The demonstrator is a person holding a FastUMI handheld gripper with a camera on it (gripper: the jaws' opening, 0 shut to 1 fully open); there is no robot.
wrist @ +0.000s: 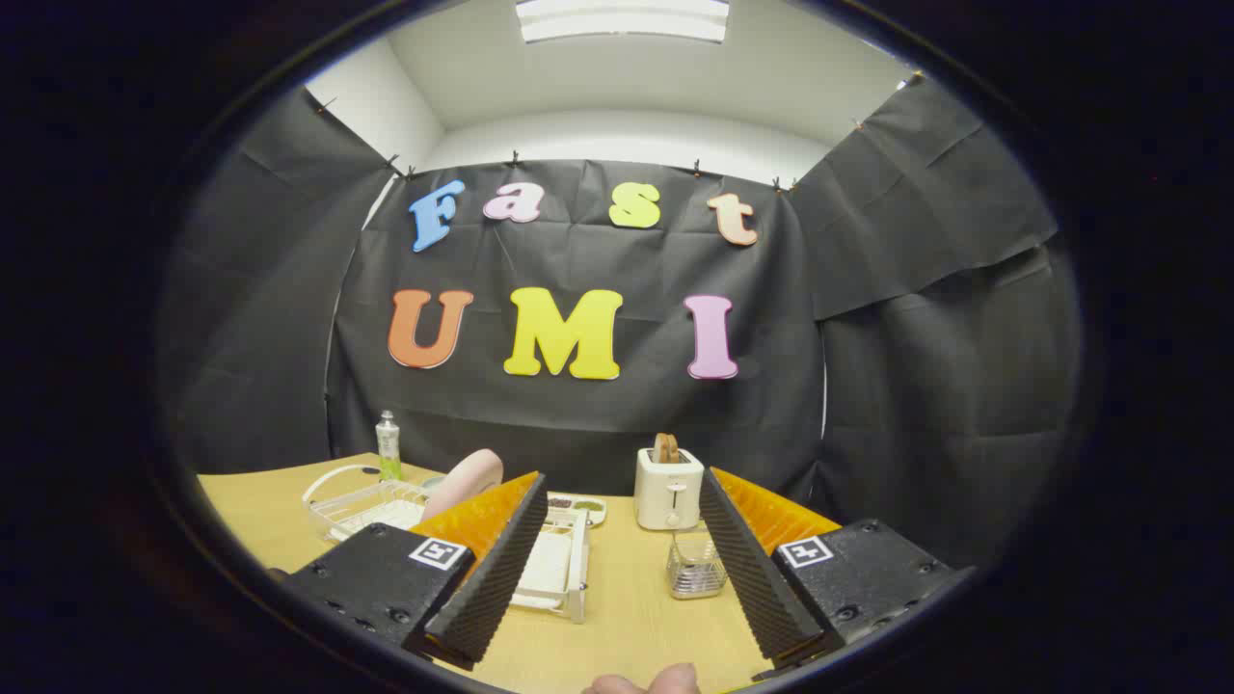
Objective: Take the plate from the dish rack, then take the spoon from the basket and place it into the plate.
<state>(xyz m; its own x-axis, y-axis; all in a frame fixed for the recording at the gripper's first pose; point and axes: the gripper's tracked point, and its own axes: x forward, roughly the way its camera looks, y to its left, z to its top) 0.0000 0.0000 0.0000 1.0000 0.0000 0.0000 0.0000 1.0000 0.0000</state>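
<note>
A wooden table fills the lower middle of the frame, seen from a camera riding on a hand-held gripper. The gripper's two fingers rise from the bottom of the frame, spread wide apart with bare tabletop between them, and they hold nothing.

Left of centre, partly hidden behind the left finger, sits a white wire dish rack. A pink plate stands on edge in it, tilted, its upper rim showing above the left finger's tip. Further left on the table lies a white wire tray with a curved handle, and just behind it stands a small clear bottle of green liquid with a white cap.

Just beside the right finger, on its inner side, stands a small clear basket; whether a spoon is inside cannot be told. Beyond the basket, near the back edge of the table, is a white toaster with toast sticking out of the top. Between the toaster and the rack lies a small shallow dish with dark and greenish contents.

At the very bottom centre of the frame, the tips of a person's fingers peek in.

Black cloth hangs behind and beside the table, with a white ceiling and a light panel at the top.
</note>
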